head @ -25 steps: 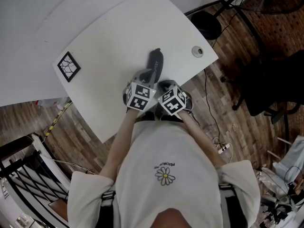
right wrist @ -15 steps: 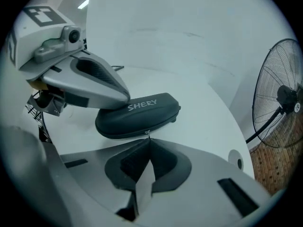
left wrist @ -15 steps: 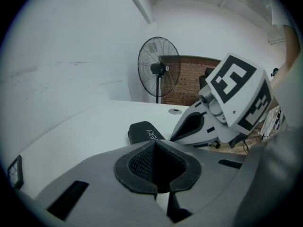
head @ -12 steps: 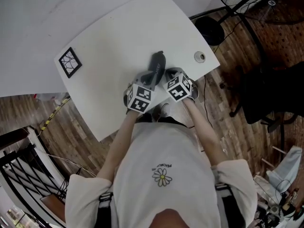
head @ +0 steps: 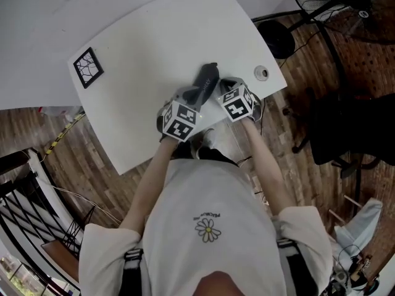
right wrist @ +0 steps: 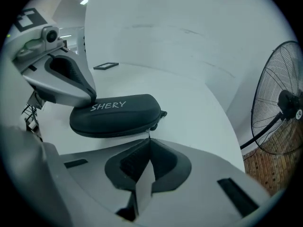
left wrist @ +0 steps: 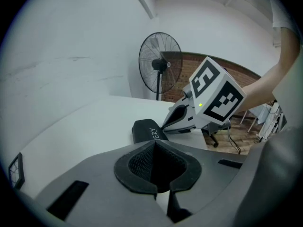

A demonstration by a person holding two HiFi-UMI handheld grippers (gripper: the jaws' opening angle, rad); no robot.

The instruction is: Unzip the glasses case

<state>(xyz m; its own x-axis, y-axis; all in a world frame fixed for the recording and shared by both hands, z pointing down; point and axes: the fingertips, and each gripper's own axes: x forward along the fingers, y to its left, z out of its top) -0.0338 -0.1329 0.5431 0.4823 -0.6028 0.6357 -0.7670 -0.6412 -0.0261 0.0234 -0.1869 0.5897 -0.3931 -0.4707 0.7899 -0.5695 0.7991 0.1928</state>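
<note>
1. Obscured: glasses case (head: 207,80), near end behind grippers in head view; zip's open extent unclear.
2. Case: dark oval hard shell, white "SHERY" print; flat on white table (head: 154,36), betw. both tongs.
3. L gripper (left wrist: 155,144): jaws pressed together; tip on case end.
4. R gripper (right wrist: 148,141): pinching zip pull (right wrist: 149,134) (thin sliver).

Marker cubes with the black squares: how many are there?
2. One marker cube rides on the left gripper at the glasses case's near end; the other rides on the right gripper beside the case. None looks hidden.
</note>
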